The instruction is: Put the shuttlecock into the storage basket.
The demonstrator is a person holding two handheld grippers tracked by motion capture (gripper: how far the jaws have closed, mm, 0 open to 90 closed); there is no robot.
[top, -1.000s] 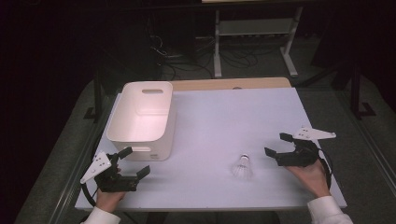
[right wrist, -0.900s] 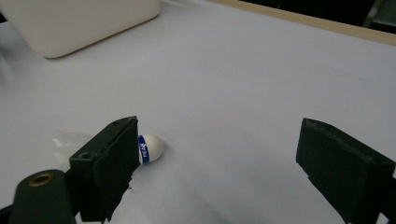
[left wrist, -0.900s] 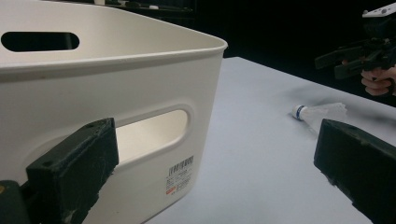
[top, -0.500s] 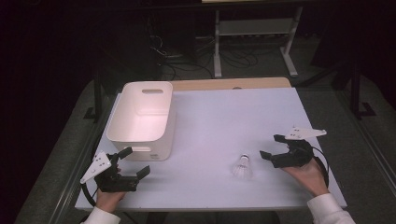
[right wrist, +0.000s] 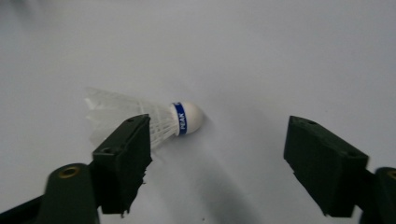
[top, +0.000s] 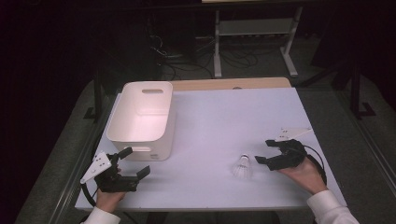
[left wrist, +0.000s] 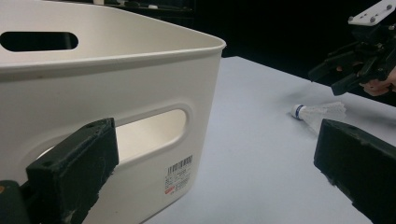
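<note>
The right gripper (top: 263, 151) is seen with its jaws parted and nothing pressed between them; they have just been closing. Ahead of its fingertips, a single white shuttlecock (top: 242, 166) is laid on its side on the white table (top: 224, 121), untouched. In the right gripper view the shuttlecock (right wrist: 144, 119) is found just beyond the left-hand jaw, its long axis running across the jaws' line, with the rounded cork end and blue band turned toward the gap and the feather skirt spread away to the left. In the high view the skirt is directed toward the near table edge.

The left gripper (top: 134, 162) is held released, jaws wide and empty. Just beyond its fingertips one white plastic bin (left wrist: 140, 88) is set, with a slotted handle in the facing wall; nothing can be seen inside it. One shuttlecock, one bin and two grippers are counted.
</note>
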